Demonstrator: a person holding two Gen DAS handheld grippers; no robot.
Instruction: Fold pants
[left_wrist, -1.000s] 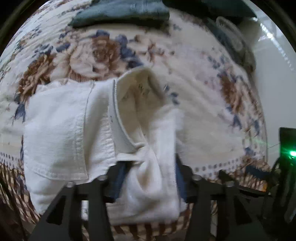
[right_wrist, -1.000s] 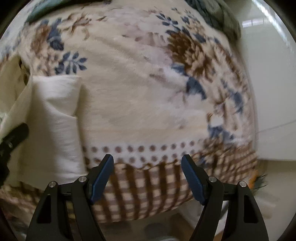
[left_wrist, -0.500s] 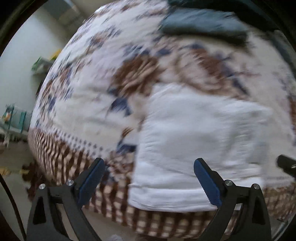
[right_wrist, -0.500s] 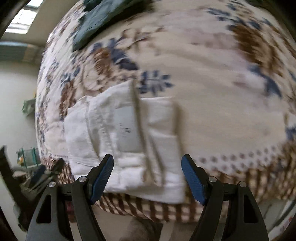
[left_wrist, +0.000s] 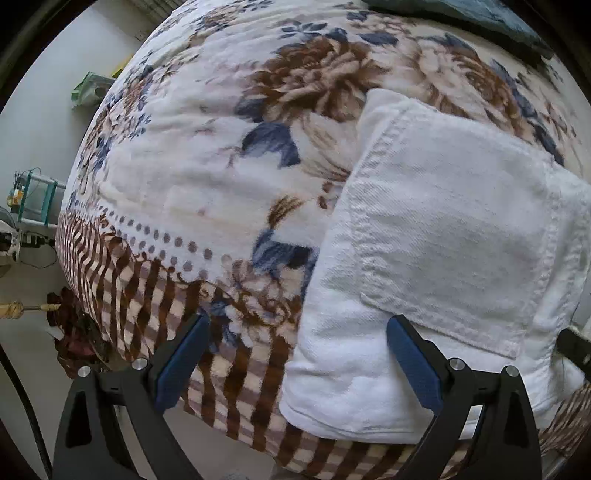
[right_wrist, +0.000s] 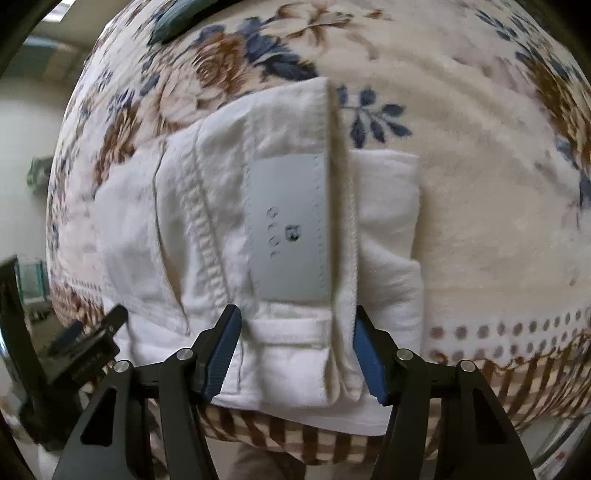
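**Closing on the waistband for the next fold**

Reaching down at the near edge of the bed, the right gripper (right_wrist: 295, 354) straddles the waistband end of the white pants (right_wrist: 266, 229), a belt loop and the seamed band edge between its blue pads. Its jaws are closing, though the pads do not look pressed into the cloth yet. The left gripper (left_wrist: 299, 362) hangs over the other end of the bundle with its jaws wide and nothing in them; one pad is above the pants' folded edge, the other above the checked border of the blanket (left_wrist: 207, 177).

The pants lie already folded into a compact rectangle at the blanket's near edge, grey label (right_wrist: 288, 229) facing up. Farther back, dark folded clothes (left_wrist: 461, 14) sit on the blanket.

The step in hand seems to be taking hold for a further fold or a tidy-up. Next, the right jaws need a firm pinch through every layer of the band, and the left must come in over the cloth to grip the opposite edge.
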